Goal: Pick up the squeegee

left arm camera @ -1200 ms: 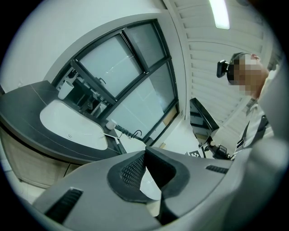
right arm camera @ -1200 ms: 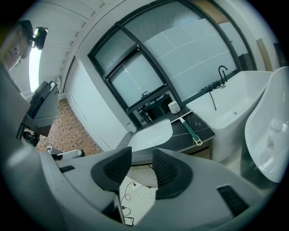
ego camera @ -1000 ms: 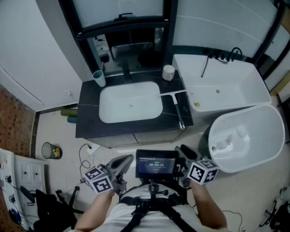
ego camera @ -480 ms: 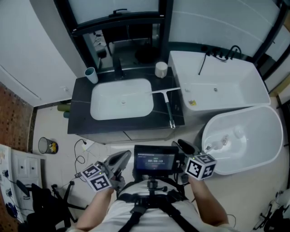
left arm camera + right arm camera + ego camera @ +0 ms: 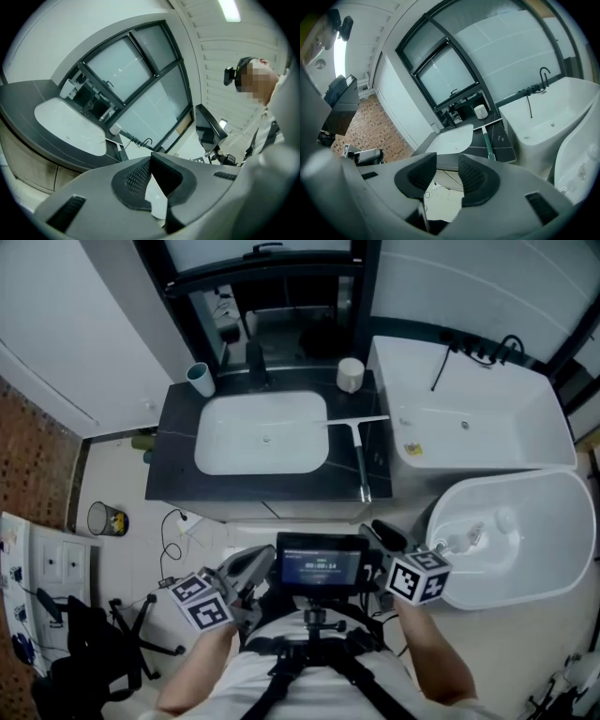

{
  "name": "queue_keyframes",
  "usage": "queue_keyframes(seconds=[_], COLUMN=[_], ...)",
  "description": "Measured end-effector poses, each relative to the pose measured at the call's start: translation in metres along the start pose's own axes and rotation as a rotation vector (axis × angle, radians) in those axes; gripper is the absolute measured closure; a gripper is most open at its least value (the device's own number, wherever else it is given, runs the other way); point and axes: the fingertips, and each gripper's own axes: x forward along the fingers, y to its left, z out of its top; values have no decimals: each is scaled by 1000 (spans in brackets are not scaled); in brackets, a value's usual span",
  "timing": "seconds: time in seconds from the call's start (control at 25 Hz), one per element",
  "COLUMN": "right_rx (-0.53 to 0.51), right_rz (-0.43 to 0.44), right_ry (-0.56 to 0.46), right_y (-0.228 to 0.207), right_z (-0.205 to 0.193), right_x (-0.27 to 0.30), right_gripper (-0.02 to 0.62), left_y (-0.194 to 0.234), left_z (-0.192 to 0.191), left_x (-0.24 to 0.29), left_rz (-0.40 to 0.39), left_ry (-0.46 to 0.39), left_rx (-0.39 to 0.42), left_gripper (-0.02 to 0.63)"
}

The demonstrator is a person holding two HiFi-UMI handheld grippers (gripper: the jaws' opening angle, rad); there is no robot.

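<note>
Where the white rectangular bathtub (image 5: 497, 442) fills the far right of the bathroom, a white oval tub (image 5: 553, 512) stands in front of it, and the dark counter (image 5: 178, 472) sits just to the left of both. 1 white basin (image 5: 262, 432) takes up the counter's middle. Both tools hang low in front of the counter, well apart from everything on it. The left tool (image 5: 151, 159) has its jaws closed tip to tip with nothing held. The right tool (image 5: 447, 161) has its jaws apart and empty. The squeegee (image 5: 359, 451) lies flat along the counter's right edge, its green handle running toward the front right corner and its blade crosswise, reaching the basin's rim. 2 cups stand at the back edge: a white cup (image 5: 350, 374) near the right corner and a teal cup (image 5: 200, 379) near the left.
</note>
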Motion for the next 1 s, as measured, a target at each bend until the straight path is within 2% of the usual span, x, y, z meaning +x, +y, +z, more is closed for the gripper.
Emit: queue_keyframes(seconds=[0.28,0.76,1.0], right_rx=[19,51,66], right_rz=[-51,-128,-183], right_ry=[-30,-62,-81], right_y=[8,53,54], right_z=[16,13,10], right_x=[25,71,77], right_gripper=[443,443,443], left_y=[21,78,95], left_z=[29,72,79], left_x=[-1,-43,-54], left_rz=[-51,-111,-130], left_ry=[30,78,108], left_rx=[6,7,7], left_gripper=[612,612,612])
